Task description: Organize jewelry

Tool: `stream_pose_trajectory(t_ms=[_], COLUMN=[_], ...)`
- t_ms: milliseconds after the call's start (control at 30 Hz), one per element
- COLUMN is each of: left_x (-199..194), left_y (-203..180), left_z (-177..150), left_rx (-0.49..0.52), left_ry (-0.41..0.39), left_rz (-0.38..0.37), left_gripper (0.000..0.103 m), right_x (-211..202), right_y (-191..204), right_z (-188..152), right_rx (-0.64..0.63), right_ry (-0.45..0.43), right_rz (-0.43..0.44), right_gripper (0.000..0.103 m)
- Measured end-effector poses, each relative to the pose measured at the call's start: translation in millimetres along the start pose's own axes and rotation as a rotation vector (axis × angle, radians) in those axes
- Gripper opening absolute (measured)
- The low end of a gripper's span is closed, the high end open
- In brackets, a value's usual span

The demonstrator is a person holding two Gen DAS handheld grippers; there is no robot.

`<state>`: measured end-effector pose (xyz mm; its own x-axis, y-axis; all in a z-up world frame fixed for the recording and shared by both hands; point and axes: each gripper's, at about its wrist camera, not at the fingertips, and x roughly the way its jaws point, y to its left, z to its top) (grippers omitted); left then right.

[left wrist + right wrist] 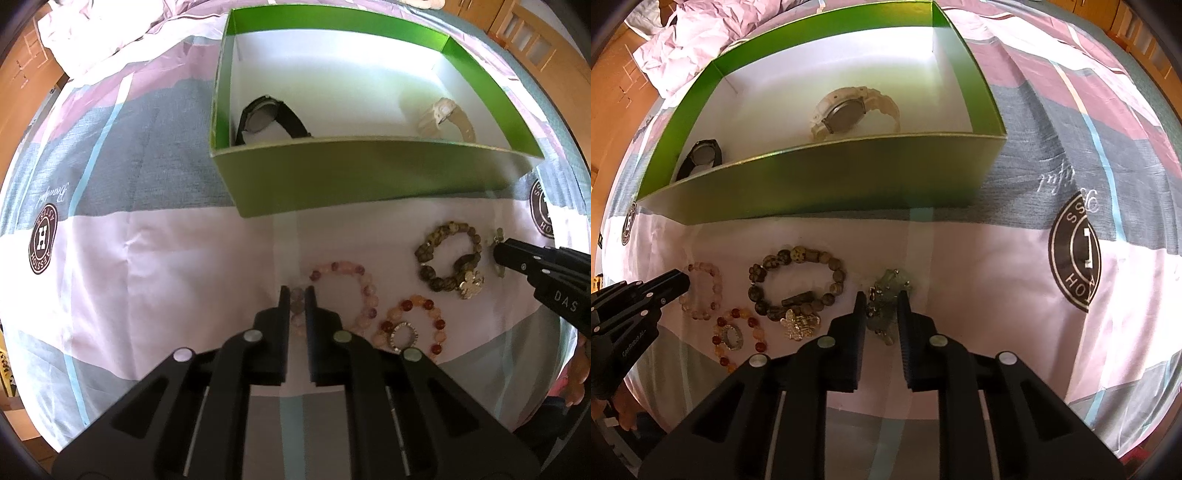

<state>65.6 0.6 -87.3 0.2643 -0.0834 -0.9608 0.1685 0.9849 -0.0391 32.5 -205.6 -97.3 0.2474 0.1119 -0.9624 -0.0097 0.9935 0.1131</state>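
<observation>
Left wrist view: the left tongs (296, 293) point steeply down at the bed sheet (166, 258), jaws drawn nearly together and clamped on beads of the pink bracelet (347, 291), which lies flat on the sheet. Just right of it lies the amber bracelet (410, 326) with a silver ring (403, 335) inside its loop. Further right lies the brown bracelet (448, 258) with a gold flower charm (471, 284). The right tongs (498, 251) enter from the right edge. Beyond the bracelets stands the green box (369, 177); inside are a black watch (266, 118) at its left end and a cream watch (445, 118) at its right end.

Right wrist view: the right tongs (881, 295) point down, jaws narrowed around a pale green cluster piece (888, 295) lying on the sheet; whether the pads actually press it cannot be told. The brown bracelet (798, 280) lies just left, with the others beyond it.
</observation>
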Motion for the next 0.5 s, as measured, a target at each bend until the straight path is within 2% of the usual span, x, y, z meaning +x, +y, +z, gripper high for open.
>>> stream_pose_trajectory(t_ms=[100, 200, 400, 467, 500], left_x=[5.7, 7.3, 13.3, 14.3, 13.9], left_y=[-0.2, -3.3, 0.3, 0.3, -1.1], left_z=[-0.2, 2.2, 0.3, -0.3, -1.8], left_rx=[0.004, 0.007, 0.007, 0.009, 0.01], left_ry=[0.025, 0.028, 0.028, 0.027, 0.027], left_rz=[0.01, 0.012, 0.007, 0.003, 0.001], left_gripper=[0.008, 0.011, 0.019, 0.025, 0.031], right_x=[-1.3, -1.7, 0.8, 2.2, 2.5], right_y=[-5.1, -15.7, -20.3, -15.5, -12.1], right_z=[0.3, 2.3, 1.4, 0.5, 0.2], right_rx=[0.018, 0.049, 0.043, 0.019, 0.008], right_ry=[0.005, 0.01, 0.019, 0.023, 0.024], right_rz=[0.005, 0.008, 0.009, 0.006, 0.001], right_gripper=[0.018, 0.028, 0.029, 0.029, 0.029])
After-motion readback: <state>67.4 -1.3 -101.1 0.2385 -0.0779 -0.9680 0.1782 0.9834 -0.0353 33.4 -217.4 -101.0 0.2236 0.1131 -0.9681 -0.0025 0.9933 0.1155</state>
